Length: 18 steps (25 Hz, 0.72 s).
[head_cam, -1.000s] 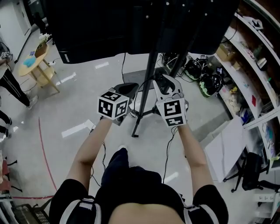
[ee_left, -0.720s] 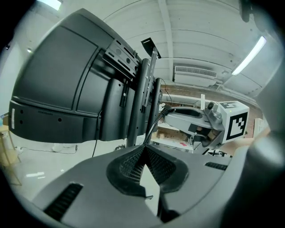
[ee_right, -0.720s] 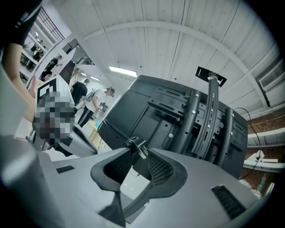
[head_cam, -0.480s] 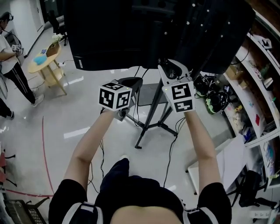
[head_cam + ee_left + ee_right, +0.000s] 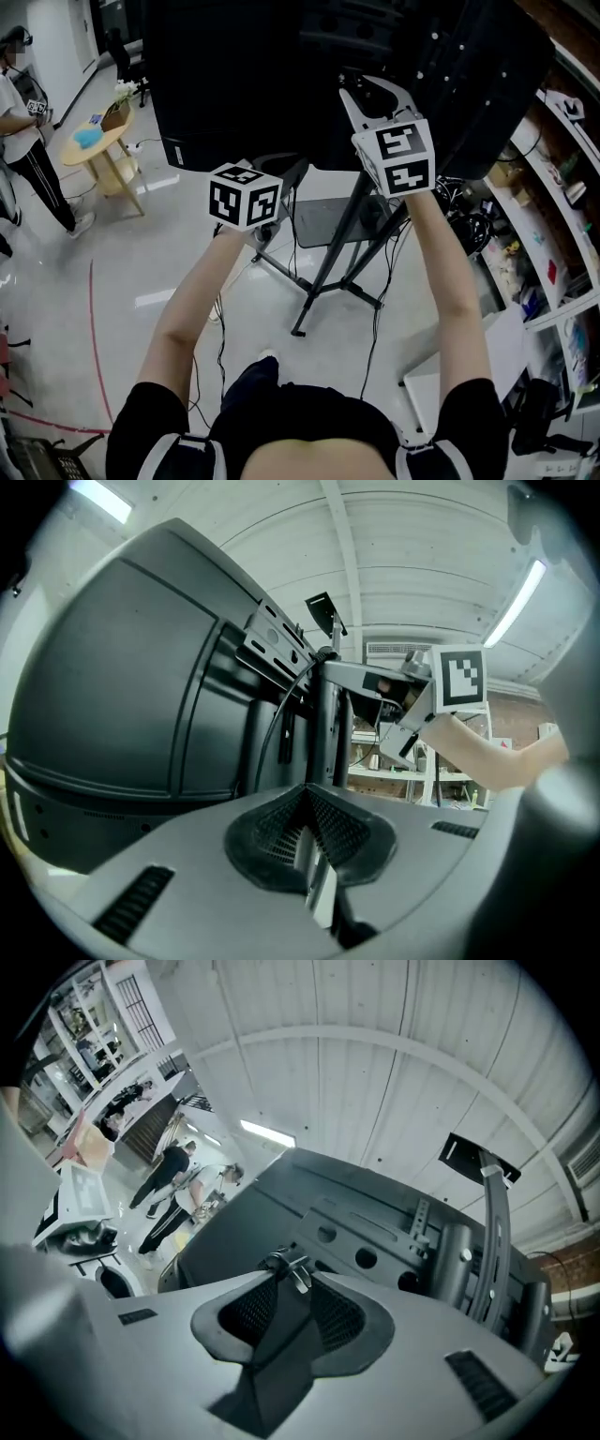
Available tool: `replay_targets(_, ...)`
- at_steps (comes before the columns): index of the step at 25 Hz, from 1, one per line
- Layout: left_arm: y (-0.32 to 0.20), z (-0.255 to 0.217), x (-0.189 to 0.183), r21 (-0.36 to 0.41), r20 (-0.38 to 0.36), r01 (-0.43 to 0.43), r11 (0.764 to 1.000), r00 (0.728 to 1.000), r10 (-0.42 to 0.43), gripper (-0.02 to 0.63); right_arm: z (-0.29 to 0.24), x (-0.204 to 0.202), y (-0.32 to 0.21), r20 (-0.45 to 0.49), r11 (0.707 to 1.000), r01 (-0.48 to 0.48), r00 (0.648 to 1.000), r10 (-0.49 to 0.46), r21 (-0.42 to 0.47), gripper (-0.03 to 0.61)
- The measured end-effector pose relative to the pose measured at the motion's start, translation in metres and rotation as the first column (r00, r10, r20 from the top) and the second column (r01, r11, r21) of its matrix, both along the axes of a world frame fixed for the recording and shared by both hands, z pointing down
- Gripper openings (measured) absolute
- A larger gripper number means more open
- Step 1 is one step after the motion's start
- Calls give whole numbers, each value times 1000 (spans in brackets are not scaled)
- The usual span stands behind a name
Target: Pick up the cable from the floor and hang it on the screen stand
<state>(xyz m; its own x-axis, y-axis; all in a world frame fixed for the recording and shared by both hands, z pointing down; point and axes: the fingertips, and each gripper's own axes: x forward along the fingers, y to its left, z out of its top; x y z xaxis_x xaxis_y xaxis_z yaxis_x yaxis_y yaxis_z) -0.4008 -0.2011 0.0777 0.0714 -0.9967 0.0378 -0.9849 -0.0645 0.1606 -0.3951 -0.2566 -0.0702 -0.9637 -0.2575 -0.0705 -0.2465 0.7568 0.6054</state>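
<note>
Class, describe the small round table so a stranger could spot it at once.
Find the big black screen on its tripod, then look left across the pale floor. Beside a standing person stands a small round table: light wood, with a blue object on top.

Black screen up top, black stand beneath. Marker cubes show white with black square patterns. Left gripper and right gripper are both grey, with black mesh pads. Thin black cable runs over the glossy pale-grey floor, which has a red line curving across it.
</note>
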Motion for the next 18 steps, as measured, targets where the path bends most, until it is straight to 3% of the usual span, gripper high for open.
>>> replay_targets(6, -4, -21, -32, 52, 16, 15, 999, 1000, -16, 3, -58, -39, 7, 52, 997, 20, 998, -24, 76, 127)
replay_targets(18, 4, -51, -79, 116, 26, 75, 990, 997, -78, 3, -142, -87, 25, 98, 988, 40, 994, -55, 147, 127)
